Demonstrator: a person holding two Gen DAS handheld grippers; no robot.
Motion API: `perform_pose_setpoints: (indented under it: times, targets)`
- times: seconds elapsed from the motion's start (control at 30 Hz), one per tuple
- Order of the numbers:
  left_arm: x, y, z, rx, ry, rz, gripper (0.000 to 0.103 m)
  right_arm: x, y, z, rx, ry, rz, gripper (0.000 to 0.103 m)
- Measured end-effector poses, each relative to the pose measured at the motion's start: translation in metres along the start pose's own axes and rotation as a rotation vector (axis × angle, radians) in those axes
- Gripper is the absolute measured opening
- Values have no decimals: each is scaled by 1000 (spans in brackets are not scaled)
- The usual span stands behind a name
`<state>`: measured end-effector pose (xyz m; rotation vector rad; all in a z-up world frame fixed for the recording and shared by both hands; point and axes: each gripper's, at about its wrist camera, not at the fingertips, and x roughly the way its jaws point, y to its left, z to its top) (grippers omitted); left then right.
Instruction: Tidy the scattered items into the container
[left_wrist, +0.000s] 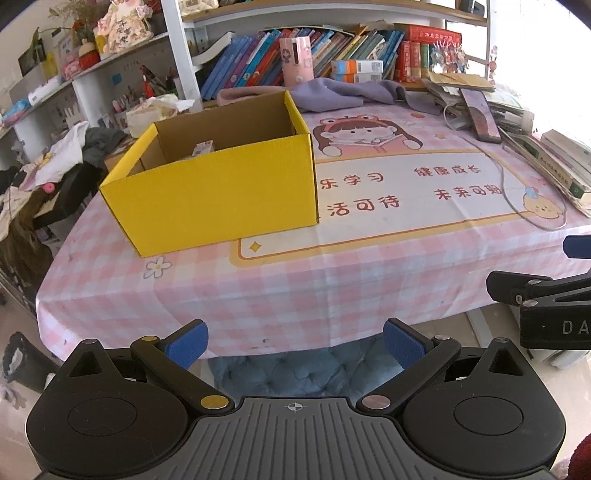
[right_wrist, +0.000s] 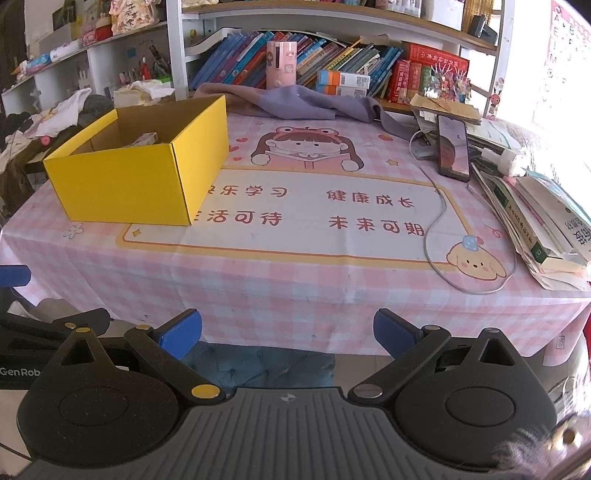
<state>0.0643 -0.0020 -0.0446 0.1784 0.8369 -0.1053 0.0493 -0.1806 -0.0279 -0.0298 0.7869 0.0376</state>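
Both grippers are hanging out off the near edge of the table, not touching anything. The left gripper (left_wrist: 295, 345) is sitting with its jaws spread wide and nothing between them, and the right gripper (right_wrist: 287, 334) is doing the same, wide and empty.

One yellow cardboard box (left_wrist: 221, 184) is sitting on the left side of the pink checkered tablecloth (left_wrist: 295, 288), lid off. Inside it I'm only making out one small item (left_wrist: 204, 148) poking up near the far wall, can't tell what else is lying in there.

Over on the right, one phone (right_wrist: 453, 148) is leaning on a pile of books (right_wrist: 546, 229), and one grey cable (right_wrist: 436, 229) is looping across the cloth near it. One purple cloth (right_wrist: 306, 105) is lying bunched at the far edge, just in front of the bookshelf (right_wrist: 332, 66).
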Motion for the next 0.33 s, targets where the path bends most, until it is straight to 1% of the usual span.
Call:
perform_pose_setpoints:
  times: [0.33]
  targets:
    - [4, 6, 3, -27, -8, -11, 102, 7, 2, 2, -1, 13, 2, 100]
